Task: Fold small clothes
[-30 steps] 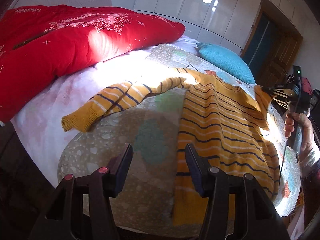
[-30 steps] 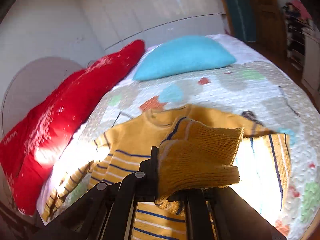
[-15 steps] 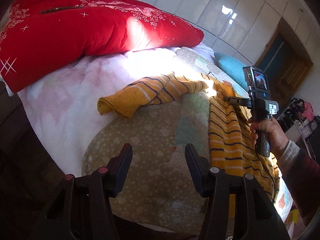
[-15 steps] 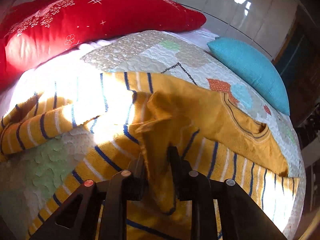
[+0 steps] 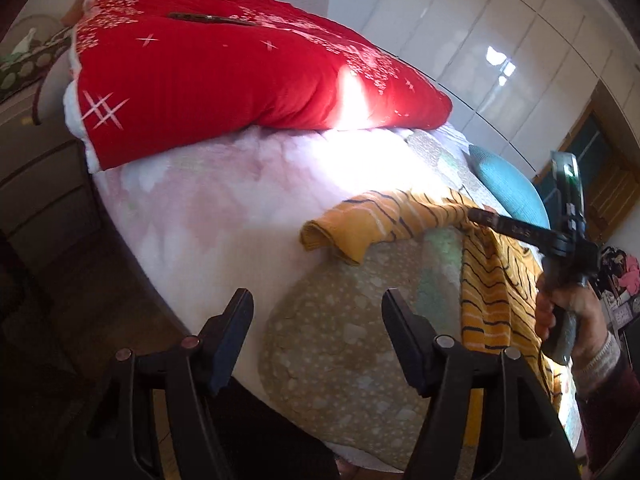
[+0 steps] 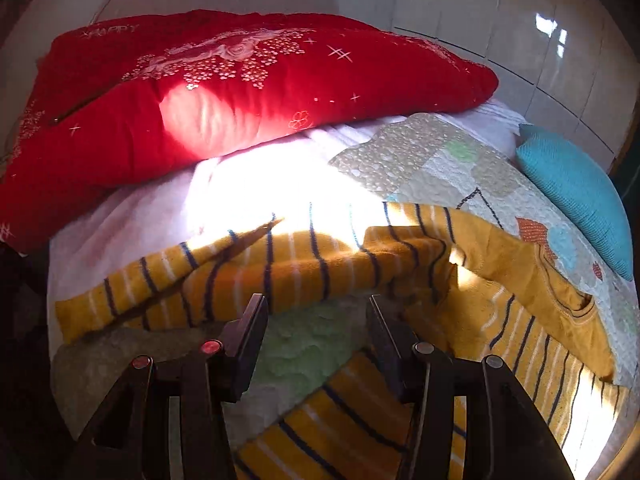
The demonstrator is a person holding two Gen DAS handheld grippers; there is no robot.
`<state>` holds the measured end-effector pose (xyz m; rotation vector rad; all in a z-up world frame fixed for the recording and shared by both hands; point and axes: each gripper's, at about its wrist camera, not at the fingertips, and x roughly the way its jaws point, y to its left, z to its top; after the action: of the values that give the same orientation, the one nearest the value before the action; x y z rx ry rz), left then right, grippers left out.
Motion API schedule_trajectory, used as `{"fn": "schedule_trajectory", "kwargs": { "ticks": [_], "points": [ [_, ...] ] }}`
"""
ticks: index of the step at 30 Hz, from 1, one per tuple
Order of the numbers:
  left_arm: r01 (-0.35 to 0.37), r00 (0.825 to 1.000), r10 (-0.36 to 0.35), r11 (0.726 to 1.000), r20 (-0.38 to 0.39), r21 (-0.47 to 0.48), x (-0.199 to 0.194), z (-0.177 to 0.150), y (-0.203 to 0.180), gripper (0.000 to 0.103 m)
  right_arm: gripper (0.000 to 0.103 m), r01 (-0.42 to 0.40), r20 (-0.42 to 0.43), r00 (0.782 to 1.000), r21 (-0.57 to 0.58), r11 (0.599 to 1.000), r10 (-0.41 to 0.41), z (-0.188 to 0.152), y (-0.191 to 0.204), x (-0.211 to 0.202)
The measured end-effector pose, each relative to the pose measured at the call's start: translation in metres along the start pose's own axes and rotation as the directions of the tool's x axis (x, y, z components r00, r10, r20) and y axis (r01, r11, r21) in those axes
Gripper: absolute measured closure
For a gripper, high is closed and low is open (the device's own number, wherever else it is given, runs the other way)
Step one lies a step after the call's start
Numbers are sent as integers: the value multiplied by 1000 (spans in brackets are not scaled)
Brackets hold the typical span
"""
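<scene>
While one yellow striped sweater [image 6: 500, 292] lies spread on the patchwork quilt [image 6: 420, 152] of the bed, both grippers hover over it with nothing between their fingers. One sleeve [image 6: 248, 272] of the sweater stretches out to the left across the quilt and onto the white sheet [image 6: 132, 216], its cuff at the far left; in the left wrist view the same sleeve [image 5: 384, 220] ends in a rolled cuff near the edge of the quilt. The sweater's body runs toward the lower right, with its collar near the one turquoise pillow [image 6: 576, 192].

Right gripper [image 6: 316, 320]: its jaws have just been opening and stand apart, just above the bare green patch of quilt below the sleeve, the cloth not pinched. From the left camera, this tool [image 5: 488, 220] is seen held by a hand [image 5: 568, 312] with a knitted cuff, its fingertips reaching to the sleeve near the shoulder.

Left gripper [image 5: 316, 320]: its jaws too have just been widening and stand apart, empty, over the quilt's speckled tan patch, well short of the cuff.

One big red quilted pillow [image 6: 240, 92] lies along the far side of the bed.
</scene>
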<state>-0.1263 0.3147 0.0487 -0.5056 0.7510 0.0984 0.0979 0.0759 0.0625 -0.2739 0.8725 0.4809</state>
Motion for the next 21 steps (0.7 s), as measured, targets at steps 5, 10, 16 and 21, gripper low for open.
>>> {"fn": "schedule_trajectory", "kwargs": {
  "ticks": [5, 10, 16, 21],
  "points": [
    [-34, 999, 34, 997, 9, -71, -5, 4, 24, 37, 47, -219, -31, 975, 7, 976, 219, -10, 52, -4],
    [-35, 999, 35, 996, 4, -78, -8, 2, 28, 37, 47, -321, -53, 944, 90, 943, 326, -3, 92, 26],
    [-18, 1000, 18, 998, 2, -65, -12, 0, 19, 37, 86, -340, -130, 921, 191, 921, 367, -2, 116, 69],
    [-3, 1000, 3, 999, -3, -40, -15, 0, 5, 37, 96, -353, -15, 933, 172, 920, 360, 15, 96, 23]
  ]
}}
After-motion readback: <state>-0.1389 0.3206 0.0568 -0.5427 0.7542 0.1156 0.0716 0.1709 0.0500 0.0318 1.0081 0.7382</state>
